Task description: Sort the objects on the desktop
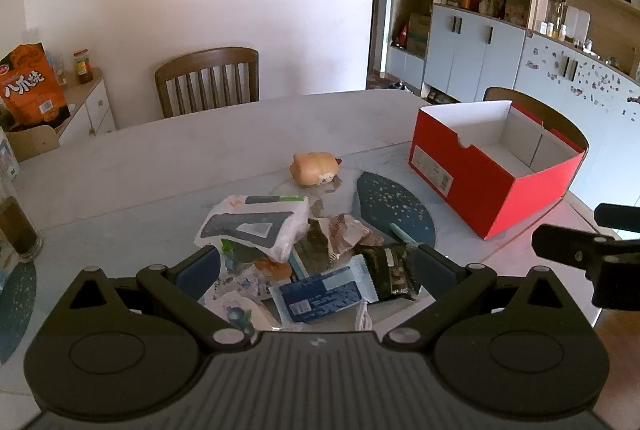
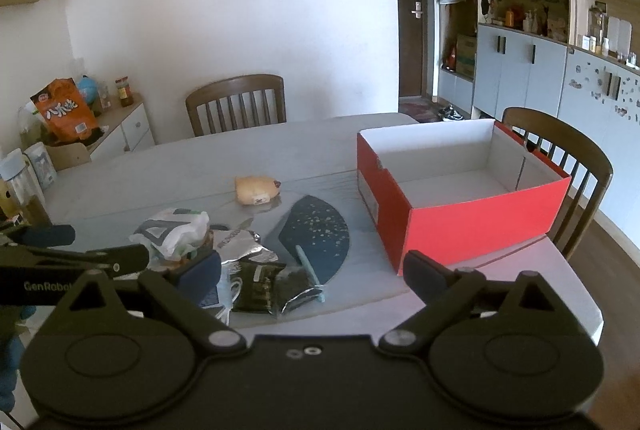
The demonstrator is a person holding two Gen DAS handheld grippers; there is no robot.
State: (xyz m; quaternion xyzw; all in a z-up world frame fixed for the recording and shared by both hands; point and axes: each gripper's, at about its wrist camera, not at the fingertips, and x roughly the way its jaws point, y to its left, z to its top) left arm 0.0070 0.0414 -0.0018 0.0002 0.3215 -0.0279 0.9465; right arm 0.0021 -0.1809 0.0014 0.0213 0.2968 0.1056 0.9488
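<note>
A heap of wrappers and packets lies on the table: a white and grey bag (image 1: 256,226) (image 2: 172,230), a blue packet (image 1: 320,296), a dark camouflage packet (image 1: 390,270) (image 2: 256,286), a silver wrapper (image 2: 240,248) and a pale green pen (image 2: 310,268). An orange plush toy (image 1: 314,169) (image 2: 256,189) rests farther back. The open red box (image 1: 496,169) (image 2: 460,197) stands empty at the right. My left gripper (image 1: 314,270) hovers open over the heap, nothing held. My right gripper (image 2: 312,272) is open too, above the dark packets.
A dark blue speckled placemat (image 1: 394,207) (image 2: 316,230) lies under part of the heap. Wooden chairs (image 1: 208,81) (image 2: 560,165) stand behind the table and beside the box. A dark glass jar (image 1: 18,226) stands at the table's left edge. A low cabinet (image 2: 120,129) carries an orange snack bag.
</note>
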